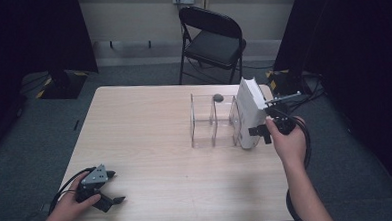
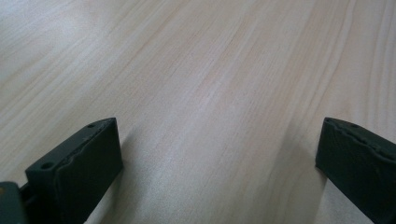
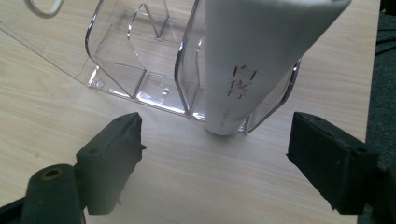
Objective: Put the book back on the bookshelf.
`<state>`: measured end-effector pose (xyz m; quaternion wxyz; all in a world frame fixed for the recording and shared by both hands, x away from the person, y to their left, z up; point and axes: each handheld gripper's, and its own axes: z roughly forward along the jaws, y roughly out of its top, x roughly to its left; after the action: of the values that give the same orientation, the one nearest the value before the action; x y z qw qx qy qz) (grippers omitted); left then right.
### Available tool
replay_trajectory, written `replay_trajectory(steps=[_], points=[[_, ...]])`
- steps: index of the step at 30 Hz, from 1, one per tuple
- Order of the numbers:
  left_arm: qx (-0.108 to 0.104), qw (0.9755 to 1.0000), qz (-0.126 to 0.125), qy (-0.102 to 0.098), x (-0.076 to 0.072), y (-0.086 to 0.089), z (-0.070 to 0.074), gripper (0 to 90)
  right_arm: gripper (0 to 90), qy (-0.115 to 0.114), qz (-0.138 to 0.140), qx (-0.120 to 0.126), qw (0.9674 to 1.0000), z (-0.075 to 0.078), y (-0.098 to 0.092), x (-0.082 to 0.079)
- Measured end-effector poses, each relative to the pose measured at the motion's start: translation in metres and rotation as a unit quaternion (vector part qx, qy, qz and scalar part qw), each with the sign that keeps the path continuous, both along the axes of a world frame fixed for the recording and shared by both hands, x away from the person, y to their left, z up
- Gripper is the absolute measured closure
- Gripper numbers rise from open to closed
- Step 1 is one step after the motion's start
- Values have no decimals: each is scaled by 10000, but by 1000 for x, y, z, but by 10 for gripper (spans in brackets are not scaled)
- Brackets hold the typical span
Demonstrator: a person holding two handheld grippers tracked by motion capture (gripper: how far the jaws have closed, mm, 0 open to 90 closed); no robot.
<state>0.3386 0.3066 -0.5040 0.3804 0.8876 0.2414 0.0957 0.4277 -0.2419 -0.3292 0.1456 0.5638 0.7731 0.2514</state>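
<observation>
A white book (image 1: 249, 110) stands tilted in the right-hand slot of a clear plastic rack (image 1: 212, 122) at the right of the table. In the right gripper view the book (image 3: 243, 60) shows red characters on its spine, its lower end in the rack (image 3: 135, 70). My right gripper (image 1: 261, 132) sits just in front of the book and is open (image 3: 215, 154), with nothing between its jaws. My left gripper (image 1: 110, 194) rests low near the table's front left corner. It is open (image 2: 219, 158) over bare wood.
A small grey round object (image 1: 217, 97) lies just behind the rack. A black folding chair (image 1: 213, 39) stands beyond the far edge. The wooden table (image 1: 145, 137) has free room at its left and middle. Its right edge runs close to the book.
</observation>
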Motion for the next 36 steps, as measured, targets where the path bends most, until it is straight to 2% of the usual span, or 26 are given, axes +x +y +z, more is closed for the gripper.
replay_trajectory(steps=[8,13,25,36], points=[[-1,10000,0,11,0,0,0,0,171,-14,79,92,9999,-14,-2,-10],[2,10000,4,19,0,0,0,0,171,40,170,70,9998,-25,-1,-14],[-9,10000,3,22,0,0,0,0,179,128,167,432,9988,-46,-7,-24],[5,10000,2,19,0,0,0,0,183,186,201,615,9977,-58,-10,-32]])
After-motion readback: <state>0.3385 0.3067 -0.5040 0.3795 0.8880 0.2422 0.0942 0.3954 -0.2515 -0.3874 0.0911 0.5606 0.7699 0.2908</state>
